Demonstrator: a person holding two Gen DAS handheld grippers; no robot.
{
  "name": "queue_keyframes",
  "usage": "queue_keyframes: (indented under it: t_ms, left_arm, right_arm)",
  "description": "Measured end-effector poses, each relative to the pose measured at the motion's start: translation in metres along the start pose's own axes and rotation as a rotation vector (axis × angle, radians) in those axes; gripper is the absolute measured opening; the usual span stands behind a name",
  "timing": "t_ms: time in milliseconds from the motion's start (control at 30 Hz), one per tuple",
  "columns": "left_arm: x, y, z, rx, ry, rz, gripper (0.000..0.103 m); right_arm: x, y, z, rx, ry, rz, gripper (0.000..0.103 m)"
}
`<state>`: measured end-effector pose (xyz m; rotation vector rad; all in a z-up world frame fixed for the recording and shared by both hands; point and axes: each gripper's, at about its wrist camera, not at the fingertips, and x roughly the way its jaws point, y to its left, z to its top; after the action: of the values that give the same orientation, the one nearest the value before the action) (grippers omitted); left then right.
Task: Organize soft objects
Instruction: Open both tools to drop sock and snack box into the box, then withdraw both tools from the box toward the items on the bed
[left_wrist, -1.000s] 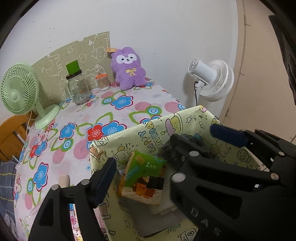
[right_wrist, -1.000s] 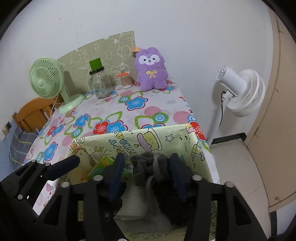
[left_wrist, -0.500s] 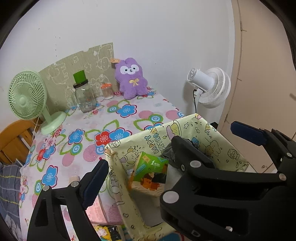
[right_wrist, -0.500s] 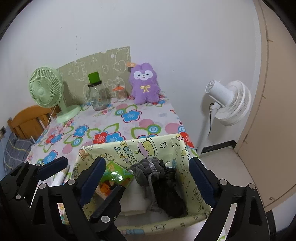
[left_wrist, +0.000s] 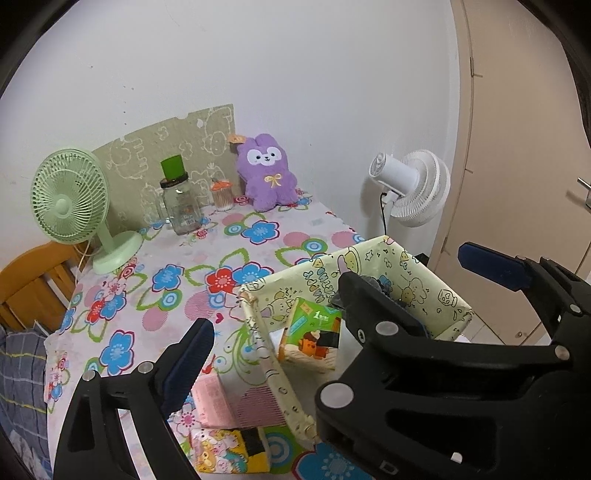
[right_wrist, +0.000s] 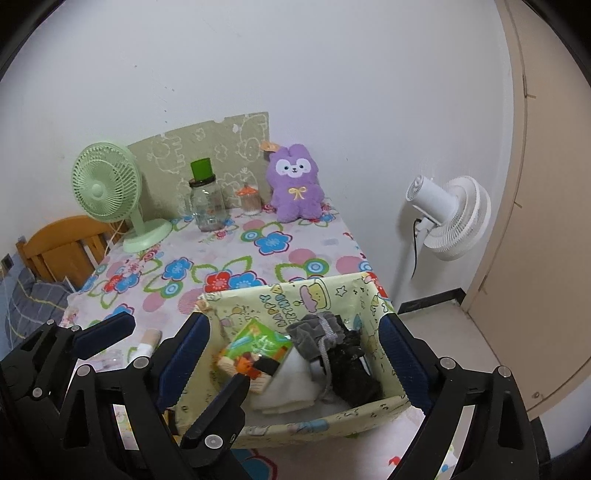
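A yellow-green fabric storage box (right_wrist: 295, 302) (left_wrist: 436, 291) stands at the near right of the floral table. It holds a green tissue pack (right_wrist: 255, 350) (left_wrist: 314, 339), white cloth (right_wrist: 291, 384), a grey drawstring pouch (right_wrist: 314, 332) and a black soft item (right_wrist: 351, 369). A purple plush bunny (right_wrist: 295, 188) (left_wrist: 266, 173) sits against the far wall. My right gripper (right_wrist: 291, 354) is open and empty above the box. My left gripper (left_wrist: 332, 302) is open and empty, left of and above the box.
A green desk fan (right_wrist: 110, 192), a glass jar with green lid (right_wrist: 207, 199) and a small toothpick holder (right_wrist: 249, 201) stand at the back. A white floor fan (right_wrist: 447, 218) stands right of the table. Small packets (left_wrist: 229, 417) lie at the near edge. A wooden chair (right_wrist: 59, 247) is left.
My right gripper opened and let the grey pouch and black item drop into the box. Both grippers pulled back and up from the box.
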<state>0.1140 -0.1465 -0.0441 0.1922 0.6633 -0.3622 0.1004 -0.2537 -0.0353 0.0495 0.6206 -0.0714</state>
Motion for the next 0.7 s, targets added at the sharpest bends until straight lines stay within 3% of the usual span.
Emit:
queue_keyframes:
  t_ms: [400,700]
  left_arm:
    - [-0.029,0.022,-0.009,-0.017,-0.044,0.024,0.095]
    - [-0.043,0.041,-0.019,-0.048,-0.058,0.04,0.095]
  right_arm:
    - [-0.025,0.032,-0.002,-0.02,-0.034,0.015,0.095]
    - [-0.027,0.054,-0.005,-0.026,0.025,0.05,0.095]
